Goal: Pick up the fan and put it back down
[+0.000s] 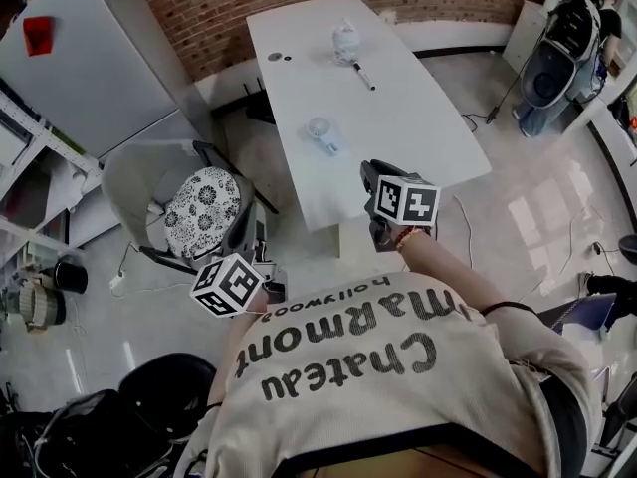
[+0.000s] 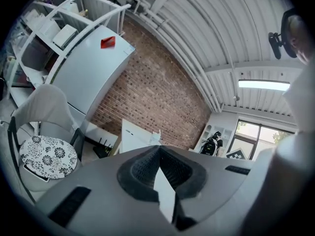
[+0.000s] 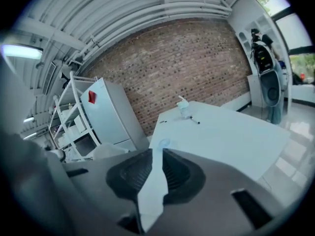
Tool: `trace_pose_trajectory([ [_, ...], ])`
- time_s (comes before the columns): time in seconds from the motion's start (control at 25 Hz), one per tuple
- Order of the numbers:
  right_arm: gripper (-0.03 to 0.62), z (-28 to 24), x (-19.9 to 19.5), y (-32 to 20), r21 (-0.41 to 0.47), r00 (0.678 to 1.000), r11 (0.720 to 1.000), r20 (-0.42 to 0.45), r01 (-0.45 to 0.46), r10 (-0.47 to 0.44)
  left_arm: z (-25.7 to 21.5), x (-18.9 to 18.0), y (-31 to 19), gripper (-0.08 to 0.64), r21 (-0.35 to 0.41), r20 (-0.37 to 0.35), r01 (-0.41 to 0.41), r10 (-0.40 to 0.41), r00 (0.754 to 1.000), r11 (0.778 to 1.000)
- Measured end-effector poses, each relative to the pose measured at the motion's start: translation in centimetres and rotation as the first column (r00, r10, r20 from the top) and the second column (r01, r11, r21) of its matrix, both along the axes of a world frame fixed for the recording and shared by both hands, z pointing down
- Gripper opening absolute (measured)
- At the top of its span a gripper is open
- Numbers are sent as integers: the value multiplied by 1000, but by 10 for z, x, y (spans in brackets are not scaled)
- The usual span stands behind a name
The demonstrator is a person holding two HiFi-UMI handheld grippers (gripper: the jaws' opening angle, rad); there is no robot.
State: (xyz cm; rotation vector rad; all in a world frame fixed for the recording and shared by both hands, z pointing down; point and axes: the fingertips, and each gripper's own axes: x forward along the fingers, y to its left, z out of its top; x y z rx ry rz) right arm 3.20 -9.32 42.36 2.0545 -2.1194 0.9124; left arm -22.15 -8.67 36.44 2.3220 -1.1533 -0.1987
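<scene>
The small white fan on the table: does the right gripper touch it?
Apart. Head view shows bare white table between the small white fan and the right gripper.

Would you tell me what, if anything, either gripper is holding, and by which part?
Nothing is held: the left gripper and the right gripper are both empty, and the fan lies on the table, apart from them.

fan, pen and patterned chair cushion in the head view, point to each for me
fan [image 1: 318, 129], head view, on its round white head
pen [image 1: 364, 78], head view, middle of the barrel
patterned chair cushion [image 1: 202, 212], head view, centre of the floral seat
</scene>
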Motion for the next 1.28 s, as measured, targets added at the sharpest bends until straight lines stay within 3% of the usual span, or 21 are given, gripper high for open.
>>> trace_pose_trajectory([
  [0.12,4,-13,0,5,50,1000,999,16,-23,22,-2,-1,7,0,20,-4,16,-16,1000,1000],
  [0.48,3,-78,43,24,177,994,982,81,63,-78,-28,58,42,0,41,1,95,-95,995,995],
  [0.88,3,-122,81,49,340,969,927,130,157,-211,-45,109,84,0,83,-18,171,-170,985,982],
  [1.04,3,-119,87,60,355,961,912,102,207,-258,-42,122,98,0,88,-16,192,-192,981,977],
  [1.28,3,-100,97,75,294,953,919,68,263,-294,-36,139,121,0,75,22,203,-205,978,976],
])
